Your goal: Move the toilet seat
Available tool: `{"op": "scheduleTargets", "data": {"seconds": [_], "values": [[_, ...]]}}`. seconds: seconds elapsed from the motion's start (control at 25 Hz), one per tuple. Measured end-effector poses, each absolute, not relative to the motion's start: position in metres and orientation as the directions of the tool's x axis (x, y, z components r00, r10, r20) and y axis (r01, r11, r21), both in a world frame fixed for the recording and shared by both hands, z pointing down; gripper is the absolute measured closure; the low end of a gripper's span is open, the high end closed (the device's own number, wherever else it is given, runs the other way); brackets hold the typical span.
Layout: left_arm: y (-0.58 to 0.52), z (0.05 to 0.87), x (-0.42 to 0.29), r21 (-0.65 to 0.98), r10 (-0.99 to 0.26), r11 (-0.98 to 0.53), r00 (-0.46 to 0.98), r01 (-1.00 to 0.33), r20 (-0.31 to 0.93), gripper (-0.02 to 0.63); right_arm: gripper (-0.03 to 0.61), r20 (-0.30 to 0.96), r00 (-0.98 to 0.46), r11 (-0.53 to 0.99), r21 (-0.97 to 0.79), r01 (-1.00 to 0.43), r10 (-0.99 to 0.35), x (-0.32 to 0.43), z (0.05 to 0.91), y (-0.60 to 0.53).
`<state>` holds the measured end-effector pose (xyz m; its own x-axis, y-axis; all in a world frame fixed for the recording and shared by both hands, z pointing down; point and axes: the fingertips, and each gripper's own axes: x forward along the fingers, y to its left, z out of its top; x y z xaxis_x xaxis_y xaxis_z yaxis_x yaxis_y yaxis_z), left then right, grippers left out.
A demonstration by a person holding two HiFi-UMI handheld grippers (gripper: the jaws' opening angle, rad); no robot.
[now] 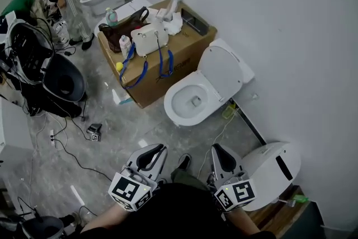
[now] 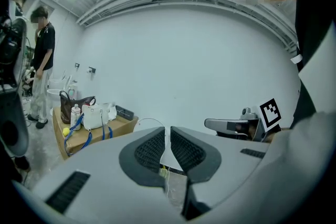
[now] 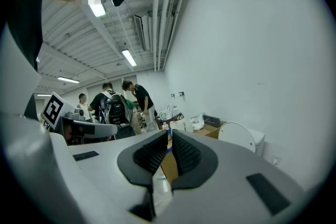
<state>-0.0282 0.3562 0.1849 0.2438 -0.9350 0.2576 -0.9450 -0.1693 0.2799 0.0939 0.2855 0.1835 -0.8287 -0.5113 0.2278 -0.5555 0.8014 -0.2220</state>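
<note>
- Toilet seat (image 1: pixel 174 112) not yet reached: nearest, left gripper (image 1: pixel 152 155) and right gripper (image 1: pixel 221 155) hang side by side, jaws pressed together, nothing held
- Farther on, at the floor's wall edge, the seat seems to ring the bowl, lid (image 1: pixel 224 67) raised
- Risk: closed jaws only shove it, or clip the cardboard box (image 1: pixel 184 50) just beside

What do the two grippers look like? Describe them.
Left gripper and right gripper: pale grey shells, black ribbed pads inside the jaws, a white cube with black square markers at the back of each. The person wears a black top.
</note>
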Motion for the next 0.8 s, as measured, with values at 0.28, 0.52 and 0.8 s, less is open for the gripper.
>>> {"op": "scheduleTargets", "data": {"seconds": [0.28, 0.52, 0.8], "values": [[0.302, 0.182, -0.02, 0.26, -0.934, -0.151, 0.224, -0.954, 0.278, 0.569, 0.529, 0.221, -0.845, 0.813, -0.238, -0.532, -0.488, 0.098, 0.186, 0.225], [0.269, 0.188, -0.018, 0.227, -0.931, -0.136, 0.203, -0.964, 0.302, 0.569, 0.529, 0.243, -0.836, 0.807, -0.234, -0.542, -0.491, 0.105, 0.201, 0.186], [0.244, 0.208, -0.049, 0.185, -0.922, -0.106, 0.166, -0.977, 0.35, 0.569, 0.529, 0.291, -0.819, 0.767, -0.296, -0.569, -0.495, 0.084, 0.229, 0.157]]}}
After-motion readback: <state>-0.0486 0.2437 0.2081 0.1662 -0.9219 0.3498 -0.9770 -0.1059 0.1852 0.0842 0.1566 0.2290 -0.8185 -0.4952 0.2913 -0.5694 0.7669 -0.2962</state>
